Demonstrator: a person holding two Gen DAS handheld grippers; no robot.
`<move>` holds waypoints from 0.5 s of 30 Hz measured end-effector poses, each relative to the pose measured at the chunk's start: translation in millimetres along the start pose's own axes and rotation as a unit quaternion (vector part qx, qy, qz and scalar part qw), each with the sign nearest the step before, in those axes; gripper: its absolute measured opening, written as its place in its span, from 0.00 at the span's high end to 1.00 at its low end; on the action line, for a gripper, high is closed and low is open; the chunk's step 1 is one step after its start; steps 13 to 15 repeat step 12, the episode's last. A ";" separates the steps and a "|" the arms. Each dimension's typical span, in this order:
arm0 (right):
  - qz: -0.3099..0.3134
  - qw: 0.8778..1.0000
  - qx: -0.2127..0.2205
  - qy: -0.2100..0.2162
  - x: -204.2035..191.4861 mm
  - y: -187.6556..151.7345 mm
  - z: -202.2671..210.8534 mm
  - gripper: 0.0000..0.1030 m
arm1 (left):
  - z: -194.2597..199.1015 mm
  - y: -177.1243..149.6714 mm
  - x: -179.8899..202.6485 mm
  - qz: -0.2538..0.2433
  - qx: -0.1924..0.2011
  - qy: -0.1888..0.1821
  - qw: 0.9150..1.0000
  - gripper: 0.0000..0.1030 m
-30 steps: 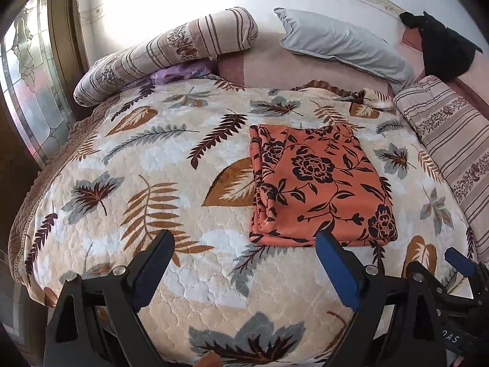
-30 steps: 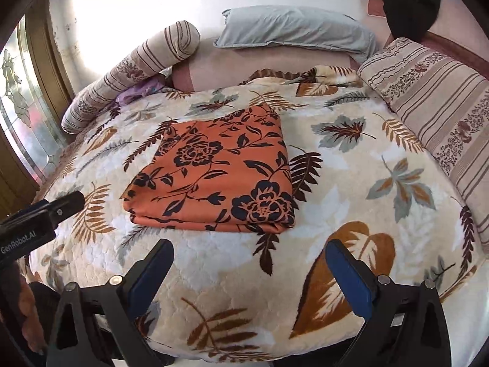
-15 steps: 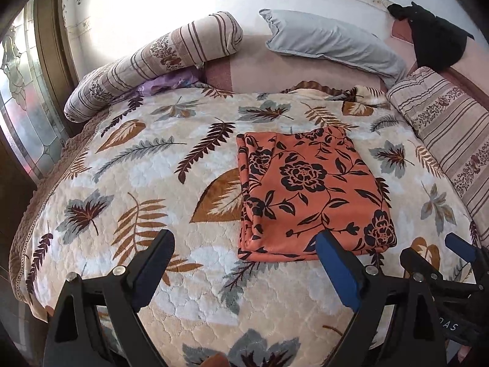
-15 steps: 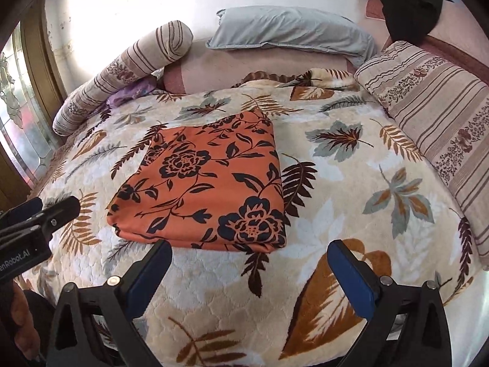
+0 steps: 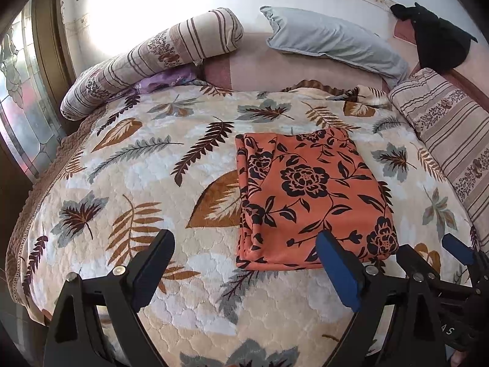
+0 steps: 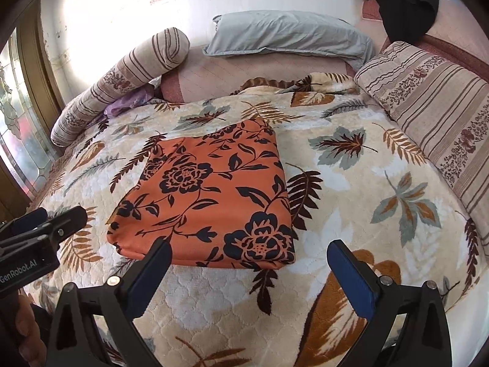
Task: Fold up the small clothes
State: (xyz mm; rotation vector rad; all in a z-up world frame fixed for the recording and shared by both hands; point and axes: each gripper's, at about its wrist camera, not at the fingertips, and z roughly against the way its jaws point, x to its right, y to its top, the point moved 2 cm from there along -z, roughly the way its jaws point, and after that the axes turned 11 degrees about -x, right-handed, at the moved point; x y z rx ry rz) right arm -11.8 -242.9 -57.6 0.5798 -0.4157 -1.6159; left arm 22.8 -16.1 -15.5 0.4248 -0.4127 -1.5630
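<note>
An orange cloth with black flowers (image 5: 308, 195) lies folded into a flat rectangle on the leaf-patterned bedspread (image 5: 146, 183). It also shows in the right wrist view (image 6: 207, 202). My left gripper (image 5: 244, 263) is open and empty, held above the bed in front of the cloth's near edge. My right gripper (image 6: 249, 272) is open and empty, also in front of the near edge. The right gripper shows at the lower right of the left wrist view (image 5: 434, 263). The left gripper shows at the left of the right wrist view (image 6: 45, 226).
A striped bolster (image 5: 152, 61) lies at the back left and a grey pillow (image 5: 333, 42) at the back. A striped cushion (image 5: 452, 140) lines the right side. A black garment (image 5: 437, 42) hangs at the back right. A glass door (image 5: 21, 116) stands on the left.
Both grippers have pulled back and up from the cloth, so it sits farther ahead in both views. The folded cloth has not moved.
</note>
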 end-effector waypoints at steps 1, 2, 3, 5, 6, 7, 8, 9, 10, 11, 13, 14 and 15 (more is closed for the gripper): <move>-0.001 1.000 0.002 0.001 -0.7 0.0 0.2 0.01 | 0.1 0.4 -0.2 0.000 0.001 -0.002 1.000 0.09; -0.002 1.000 0.002 0.003 -1.2 0.3 0.2 0.01 | 0.4 1.0 -0.3 0.000 0.002 -0.004 1.000 0.09; -0.004 1.000 0.002 0.006 -1.1 1.0 -0.4 0.01 | 0.5 1.5 -0.6 0.000 0.003 -0.005 1.000 0.09; -0.005 1.000 0.001 0.007 -2.1 1.4 -1.4 0.01 | 0.8 3.0 -0.8 0.000 0.005 -0.010 1.000 0.07; -0.005 1.000 0.001 0.007 -2.5 1.8 -1.8 0.01 | 1.0 3.9 -0.4 0.001 0.007 -0.010 1.000 0.06; -0.005 1.000 0.001 0.007 -2.6 2.1 -2.0 0.01 | 1.1 4.6 -0.2 0.002 0.008 -0.010 1.000 0.01; -0.005 1.000 0.001 0.008 -2.7 2.5 -2.0 0.01 | 1.4 5.6 -0.1 0.002 0.011 -0.012 1.000 0.01; -0.006 1.000 0.001 0.008 -2.6 3.2 -2.2 0.01 | 1.6 6.2 0.5 0.001 0.012 -0.014 1.000 0.01; -0.006 1.000 0.001 0.008 -2.6 3.7 -2.4 0.01 | 1.5 6.9 1.5 -0.001 0.013 -0.014 1.000 0.01; -0.006 1.000 0.001 0.007 -2.1 4.7 -3.2 0.01 | 1.1 7.7 2.6 -0.002 0.014 -0.011 1.000 0.01; -0.006 1.000 0.000 0.007 -2.0 5.6 -4.0 0.01 | 0.4 8.6 3.1 -0.003 0.014 -0.009 1.000 0.01; -0.006 1.000 0.000 0.007 -2.0 5.6 -4.0 0.01 | 0.4 8.6 3.1 -0.003 0.014 -0.009 1.000 0.01; -0.006 1.000 0.000 0.007 -2.0 5.6 -4.0 0.01 | 0.4 8.6 3.1 -0.003 0.014 -0.009 1.000 0.01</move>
